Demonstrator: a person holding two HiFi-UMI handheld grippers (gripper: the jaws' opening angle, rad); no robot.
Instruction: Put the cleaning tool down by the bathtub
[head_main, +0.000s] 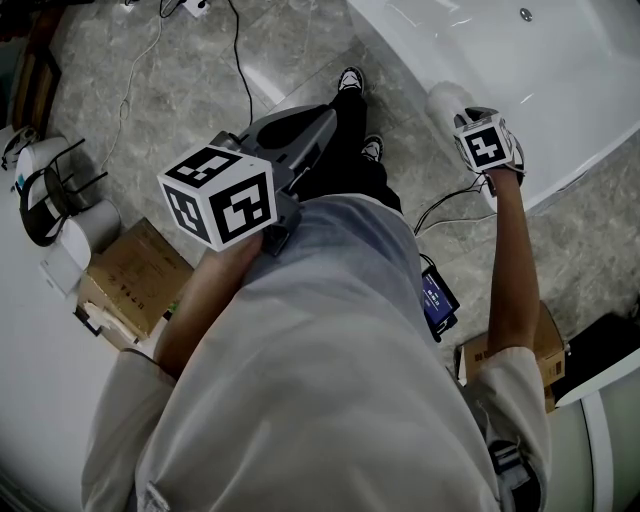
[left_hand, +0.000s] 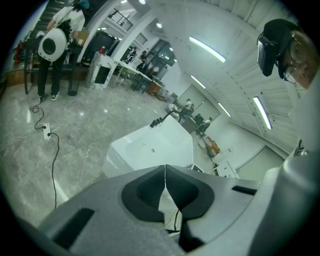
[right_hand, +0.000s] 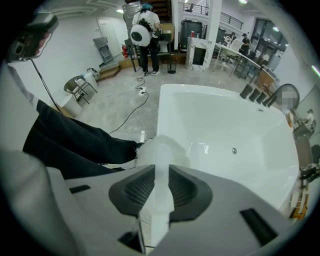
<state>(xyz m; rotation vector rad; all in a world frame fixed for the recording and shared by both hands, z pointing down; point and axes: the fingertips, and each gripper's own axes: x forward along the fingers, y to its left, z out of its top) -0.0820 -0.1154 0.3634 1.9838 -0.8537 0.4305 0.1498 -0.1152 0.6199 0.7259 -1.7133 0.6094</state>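
the right gripper (right_hand: 161, 175) is pointing steeply down and gripping the white cleaning tool (right_hand: 159, 150) by its handle. the dark pads (right_hand: 187, 189) are pressing on either side of that handle at a middling spread, and the tool's pale rounded head is sticking out just beyond the fingertips. the bathtub (right_hand: 225, 125) is lying past the tips and to their right, with the marble floor (right_hand: 125, 112) to their left. the grip is probably holding the tool head-down for lowering beside the tub. the left gripper (left_hand: 165, 175) is idling at the waist, its jaws meeting with nothing between them, likely out of the way.
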